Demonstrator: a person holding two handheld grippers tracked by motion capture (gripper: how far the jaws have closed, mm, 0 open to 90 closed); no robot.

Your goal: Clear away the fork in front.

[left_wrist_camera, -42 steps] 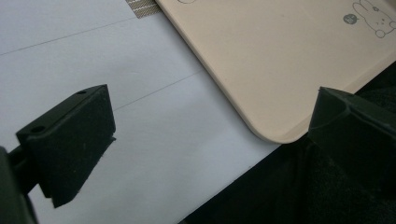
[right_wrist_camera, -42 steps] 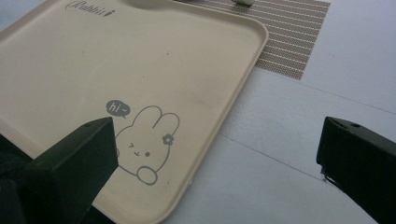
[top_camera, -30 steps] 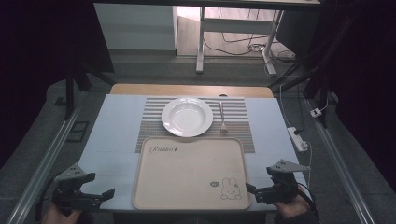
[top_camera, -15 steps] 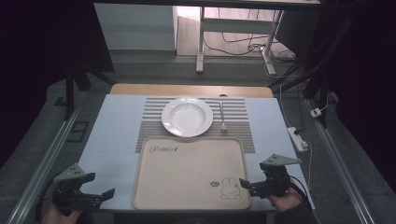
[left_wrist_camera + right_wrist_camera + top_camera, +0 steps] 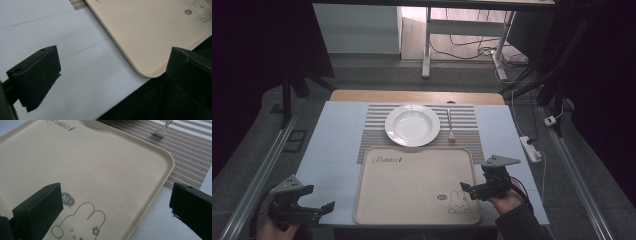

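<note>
Both grippers stand with jaws spread wide, holding nothing. The right gripper (image 5: 473, 189) hangs over the near right edge of the beige rectangular plastic tray (image 5: 412, 190), beside its printed rabbit (image 5: 77, 223). The left gripper (image 5: 319, 209) hovers over the pale blue table (image 5: 332, 145), left of the tray's near corner. Beyond the tray, a round white plate (image 5: 412, 124) and a metal fork (image 5: 450, 125) lie on a striped placemat (image 5: 467, 117).

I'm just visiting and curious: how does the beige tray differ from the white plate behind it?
The tray is beige, squarish with rounded corners, and printed with a rabbit drawing and lettering; the plate is white, round and plain. The tray is flat and the larger of the two; the plate dips towards its middle. The tray lies nearest the person, the plate farther back on the striped placemat. Both are empty.
</note>
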